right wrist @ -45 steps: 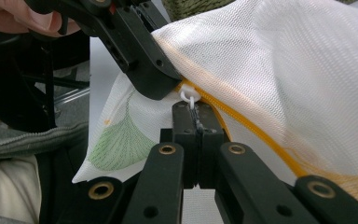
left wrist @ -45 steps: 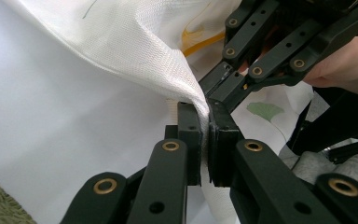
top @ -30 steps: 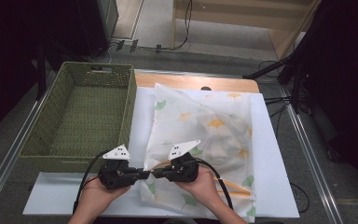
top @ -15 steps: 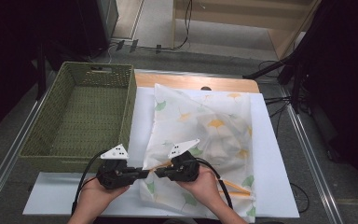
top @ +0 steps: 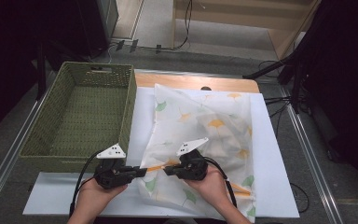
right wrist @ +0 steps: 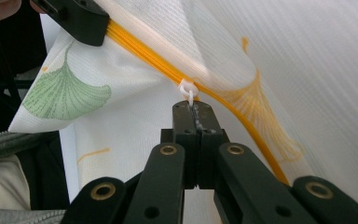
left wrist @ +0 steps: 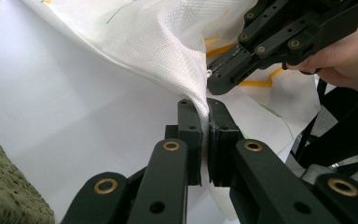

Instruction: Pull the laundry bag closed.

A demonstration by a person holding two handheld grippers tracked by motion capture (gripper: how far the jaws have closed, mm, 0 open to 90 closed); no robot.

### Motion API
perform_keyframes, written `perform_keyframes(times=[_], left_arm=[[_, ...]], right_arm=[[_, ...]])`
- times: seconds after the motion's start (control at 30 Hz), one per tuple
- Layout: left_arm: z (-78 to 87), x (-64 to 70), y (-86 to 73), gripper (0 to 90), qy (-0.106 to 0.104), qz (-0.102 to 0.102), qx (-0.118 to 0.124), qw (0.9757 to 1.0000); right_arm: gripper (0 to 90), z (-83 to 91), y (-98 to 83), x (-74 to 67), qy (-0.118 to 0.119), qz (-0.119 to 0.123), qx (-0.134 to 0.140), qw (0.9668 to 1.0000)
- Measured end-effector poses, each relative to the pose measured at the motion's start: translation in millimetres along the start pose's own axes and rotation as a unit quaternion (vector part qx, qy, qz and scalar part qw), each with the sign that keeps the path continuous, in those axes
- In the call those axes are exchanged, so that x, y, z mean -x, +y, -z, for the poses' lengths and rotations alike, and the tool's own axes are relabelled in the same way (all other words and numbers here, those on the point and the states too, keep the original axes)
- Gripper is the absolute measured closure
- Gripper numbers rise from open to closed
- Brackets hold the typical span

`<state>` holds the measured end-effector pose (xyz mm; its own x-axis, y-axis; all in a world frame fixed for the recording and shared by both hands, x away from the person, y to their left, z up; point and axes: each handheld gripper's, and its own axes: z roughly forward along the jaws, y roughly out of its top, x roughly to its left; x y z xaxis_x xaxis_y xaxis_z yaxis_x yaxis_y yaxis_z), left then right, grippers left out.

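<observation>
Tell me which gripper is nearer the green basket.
Left. The left gripper sits just below the green basket's near wall, clamping the mesh bag; the right gripper is farther right, over the bag.

table point(top: 279, 140) | white sheet point(top: 142, 107) | green basket point(top: 81, 116) | leaf-print mesh bag point(top: 205, 130)

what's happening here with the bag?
A person is working on a white mesh bag printed with ginkgo leaves, lying on a white sheet beside a green woven basket. The left gripper is shut on the fabric at the bag's corner. The right gripper is shut on the white zipper pull that sits on the orange zipper. The two grippers are close together at the bag's near left corner, so the zipper looks about to be pulled.
</observation>
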<state>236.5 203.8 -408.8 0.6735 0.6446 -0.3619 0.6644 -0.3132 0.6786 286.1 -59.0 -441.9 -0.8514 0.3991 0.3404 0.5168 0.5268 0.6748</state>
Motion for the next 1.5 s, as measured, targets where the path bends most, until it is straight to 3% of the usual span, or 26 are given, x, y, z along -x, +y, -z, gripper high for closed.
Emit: perform_keyframes(times=[0.7,1.1,1.5], left_arm=[[2.0,-4.4,0.4,86.5,-0.004,-0.001,0.005,1.0],[2.3,-3.9,0.7,86.4,-0.008,-0.004,0.004,1.0],[1.3,-3.5,1.7,86.5,-0.016,-0.01,-0.001,0.9998]], right_arm=[[90.0,13.6,-11.7,5.4,-0.017,-0.017,-0.002,0.9997],[90.0,25.7,-18.3,3.5,-0.024,-0.014,-0.008,0.9996],[90.0,43.3,-32.4,9.0,-0.039,-0.037,-0.01,0.9985]])
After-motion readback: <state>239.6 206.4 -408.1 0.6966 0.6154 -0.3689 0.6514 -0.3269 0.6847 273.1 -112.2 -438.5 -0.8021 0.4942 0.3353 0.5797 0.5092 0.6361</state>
